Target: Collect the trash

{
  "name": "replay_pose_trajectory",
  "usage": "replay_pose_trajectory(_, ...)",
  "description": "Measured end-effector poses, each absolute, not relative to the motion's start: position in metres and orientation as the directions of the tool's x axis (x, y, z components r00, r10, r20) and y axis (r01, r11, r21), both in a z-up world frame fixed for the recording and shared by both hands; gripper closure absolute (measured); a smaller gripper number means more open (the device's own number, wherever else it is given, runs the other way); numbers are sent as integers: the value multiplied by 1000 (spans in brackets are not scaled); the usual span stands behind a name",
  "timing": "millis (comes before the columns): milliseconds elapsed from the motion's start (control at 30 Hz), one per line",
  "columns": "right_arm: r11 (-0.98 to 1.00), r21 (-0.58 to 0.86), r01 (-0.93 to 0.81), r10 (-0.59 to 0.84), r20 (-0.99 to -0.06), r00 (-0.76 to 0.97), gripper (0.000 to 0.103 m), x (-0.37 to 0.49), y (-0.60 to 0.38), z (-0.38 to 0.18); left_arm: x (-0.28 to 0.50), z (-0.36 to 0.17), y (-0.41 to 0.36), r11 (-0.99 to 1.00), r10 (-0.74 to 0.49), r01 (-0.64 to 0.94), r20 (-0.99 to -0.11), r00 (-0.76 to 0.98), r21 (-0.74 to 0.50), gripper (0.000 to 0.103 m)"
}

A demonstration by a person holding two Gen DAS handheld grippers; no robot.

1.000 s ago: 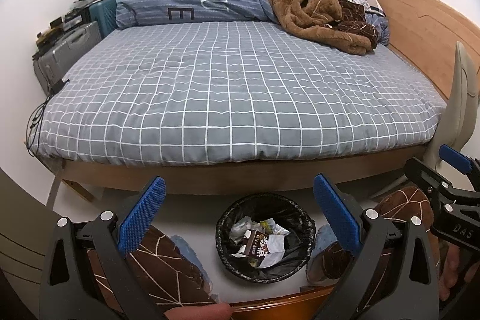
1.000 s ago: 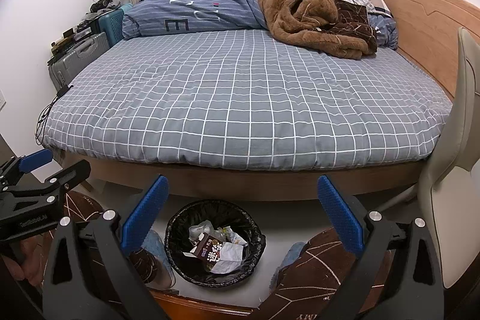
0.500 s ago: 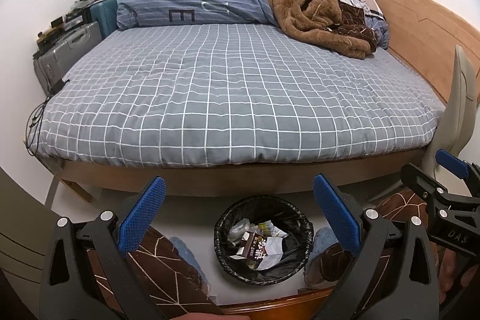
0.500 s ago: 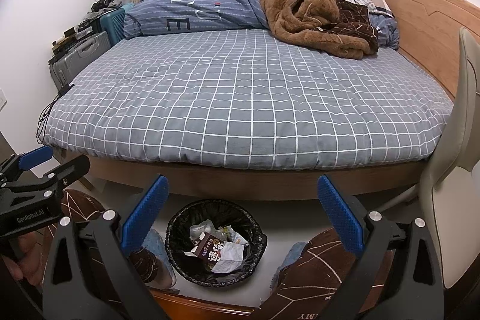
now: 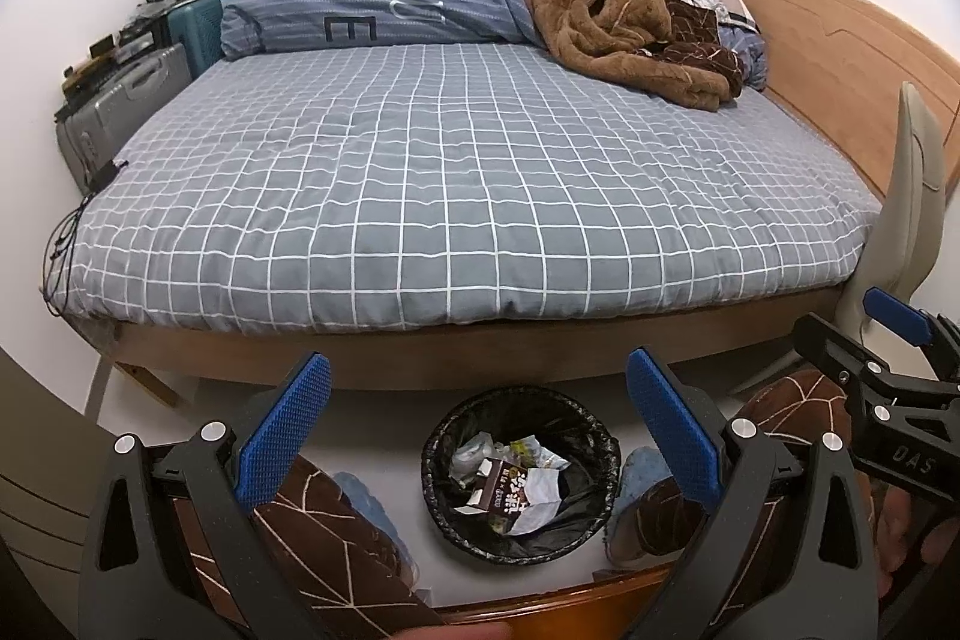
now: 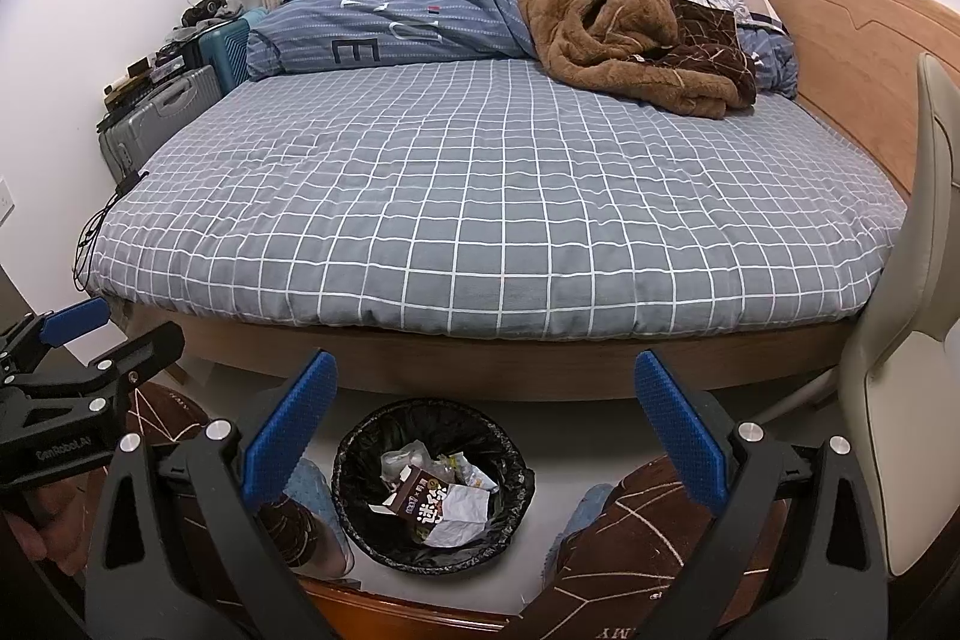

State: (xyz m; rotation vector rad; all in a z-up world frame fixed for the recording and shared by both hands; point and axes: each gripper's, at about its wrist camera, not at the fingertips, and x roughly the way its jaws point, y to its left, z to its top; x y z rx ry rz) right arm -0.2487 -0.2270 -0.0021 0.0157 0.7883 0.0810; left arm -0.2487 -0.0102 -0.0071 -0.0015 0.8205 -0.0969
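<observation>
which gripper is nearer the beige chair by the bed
Right. The right gripper hangs above the trash bin, with the beige chair close beside it on its right. The left gripper is farther off, with the right gripper between it and the chair.

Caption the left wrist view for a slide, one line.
Open left gripper above a black-lined trash bin holding a brown carton and crumpled wrappers, at the foot of a grey checked bed.
</observation>
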Motion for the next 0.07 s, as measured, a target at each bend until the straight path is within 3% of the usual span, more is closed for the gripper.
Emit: replay_pose_trajectory(67, 997, 45, -65, 78, -708, 702, 8, -249, -226, -3, -248, -8, -10, 996, -85, 83, -733, 675, -38, 6)
